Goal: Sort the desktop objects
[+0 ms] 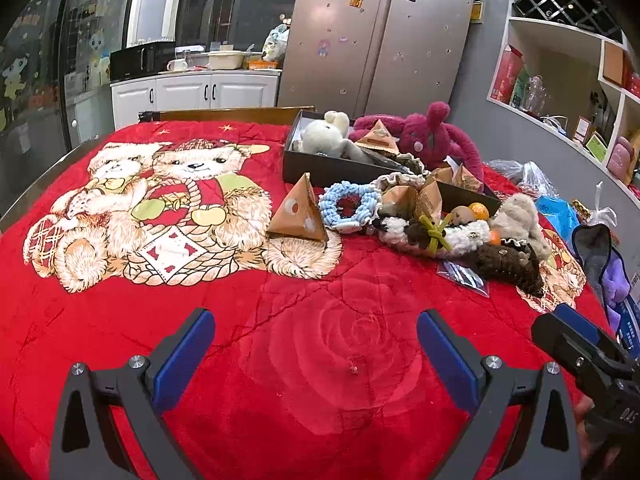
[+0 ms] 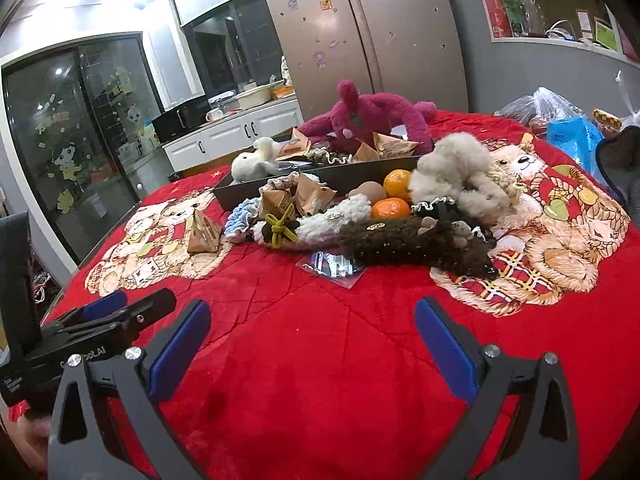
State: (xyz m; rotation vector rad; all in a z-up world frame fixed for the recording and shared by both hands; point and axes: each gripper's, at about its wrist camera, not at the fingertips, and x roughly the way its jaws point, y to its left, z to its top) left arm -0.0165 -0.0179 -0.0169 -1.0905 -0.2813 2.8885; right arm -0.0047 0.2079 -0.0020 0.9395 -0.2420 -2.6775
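Observation:
A pile of small things lies on the red bear-print blanket point(image 1: 200, 280). It holds a brown paper pyramid packet point(image 1: 298, 212), a blue knitted ring point(image 1: 348, 204), a white fuzzy band point(image 2: 340, 216), a dark brown fuzzy band point(image 2: 400, 236), a beige plush point(image 2: 452, 168), two oranges point(image 2: 394, 184) and an egg point(image 2: 366, 192). Behind them a dark box point(image 1: 320, 168) holds a white plush point(image 1: 328, 132) and more packets. My left gripper point(image 1: 316, 328) is open and empty over bare blanket, well short of the pile. My right gripper point(image 2: 312, 316) is also open and empty, beside the left one.
A magenta plush rabbit point(image 1: 432, 136) sprawls behind the box. A small clear bag point(image 2: 334, 264) lies flat in front of the pile. Plastic bags point(image 2: 572, 132) crowd the table's right edge. A fridge point(image 1: 380, 40) and shelves point(image 1: 560, 60) stand behind the table.

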